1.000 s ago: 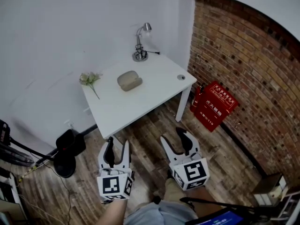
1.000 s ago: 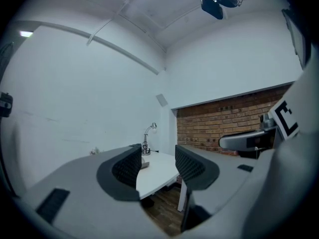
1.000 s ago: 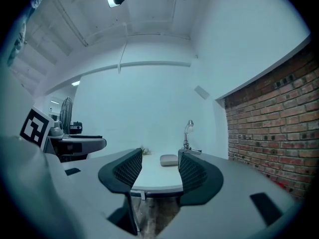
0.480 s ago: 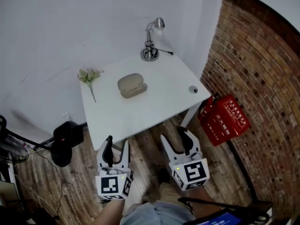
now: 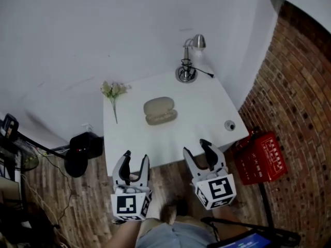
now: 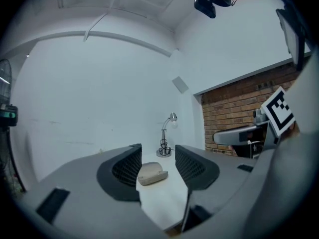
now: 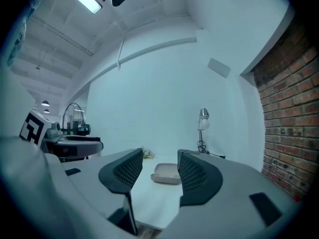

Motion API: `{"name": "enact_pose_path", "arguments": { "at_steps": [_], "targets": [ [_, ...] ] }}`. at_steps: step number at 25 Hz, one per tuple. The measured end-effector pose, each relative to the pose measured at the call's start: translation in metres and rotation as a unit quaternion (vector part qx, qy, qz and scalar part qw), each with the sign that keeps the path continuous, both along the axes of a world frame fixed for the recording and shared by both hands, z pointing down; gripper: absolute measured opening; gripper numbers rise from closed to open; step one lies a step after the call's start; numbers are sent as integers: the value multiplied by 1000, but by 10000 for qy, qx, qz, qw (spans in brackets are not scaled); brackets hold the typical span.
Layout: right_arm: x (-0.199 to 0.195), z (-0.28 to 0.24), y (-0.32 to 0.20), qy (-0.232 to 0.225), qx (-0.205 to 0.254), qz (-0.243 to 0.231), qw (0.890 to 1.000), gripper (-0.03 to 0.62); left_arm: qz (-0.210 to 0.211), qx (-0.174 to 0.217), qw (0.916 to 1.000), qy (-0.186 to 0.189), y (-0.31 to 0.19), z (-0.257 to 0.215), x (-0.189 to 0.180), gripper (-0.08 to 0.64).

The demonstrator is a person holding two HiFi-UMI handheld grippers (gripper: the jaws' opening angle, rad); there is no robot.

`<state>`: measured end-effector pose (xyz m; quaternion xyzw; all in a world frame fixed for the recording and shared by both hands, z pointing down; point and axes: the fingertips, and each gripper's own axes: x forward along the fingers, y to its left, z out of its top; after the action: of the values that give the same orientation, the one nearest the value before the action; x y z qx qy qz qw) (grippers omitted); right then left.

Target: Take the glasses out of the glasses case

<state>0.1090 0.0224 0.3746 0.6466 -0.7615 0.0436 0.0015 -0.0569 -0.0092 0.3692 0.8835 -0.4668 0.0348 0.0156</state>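
Note:
A beige glasses case point(image 5: 160, 110) lies closed in the middle of the white table point(image 5: 207, 123). It also shows between the jaws in the left gripper view point(image 6: 152, 174) and the right gripper view point(image 7: 167, 173), still well ahead of both. My left gripper point(image 5: 136, 161) hangs at the table's near edge, jaws apart and empty. My right gripper point(image 5: 199, 151) sits beside it, just over that same edge, also open with nothing in it. No glasses are visible.
A silver desk lamp point(image 5: 189, 66) stands at the table's far edge, a flower sprig point(image 5: 113, 94) lies at the far left, a small round object point(image 5: 229, 125) near the right edge. A red box point(image 5: 262, 157) sits against the brick wall; a black object point(image 5: 83, 151) and cables lie left.
The view has closed in on the table: both grippers went from over the wooden floor to the table's near edge. Their jaws kept the same spread.

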Motion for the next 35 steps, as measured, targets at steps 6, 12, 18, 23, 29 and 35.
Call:
{"name": "enact_pose_path", "arguments": {
  "at_steps": [6, 12, 18, 23, 29, 35],
  "targets": [
    [4, -13, -36, 55, 116, -291, 9995, 230, -311, 130, 9994, 30, -21, -8, -6, 201],
    [0, -17, -75, 211, 204, -530, 9982, 230, -718, 168, 9972, 156, -48, -9, -27, 198],
    [-7, -8, -122, 327, 124, -729, 9967, 233, -861, 87, 9961, 175, -89, 5, -35, 198],
    [-2, 1, -180, 370, 26, -706, 9968, 239, -898, -11, 9958, 177, -145, 13, -35, 196],
    [-6, 3, -241, 490, -116, -949, 9942, 250, -841, -159, 9960, 240, -208, 13, -31, 193],
    [-16, -9, -278, 586, -71, -1191, 9911, 244, -901, -37, 9955, 287, -246, 1, -34, 193]
  ]
}}
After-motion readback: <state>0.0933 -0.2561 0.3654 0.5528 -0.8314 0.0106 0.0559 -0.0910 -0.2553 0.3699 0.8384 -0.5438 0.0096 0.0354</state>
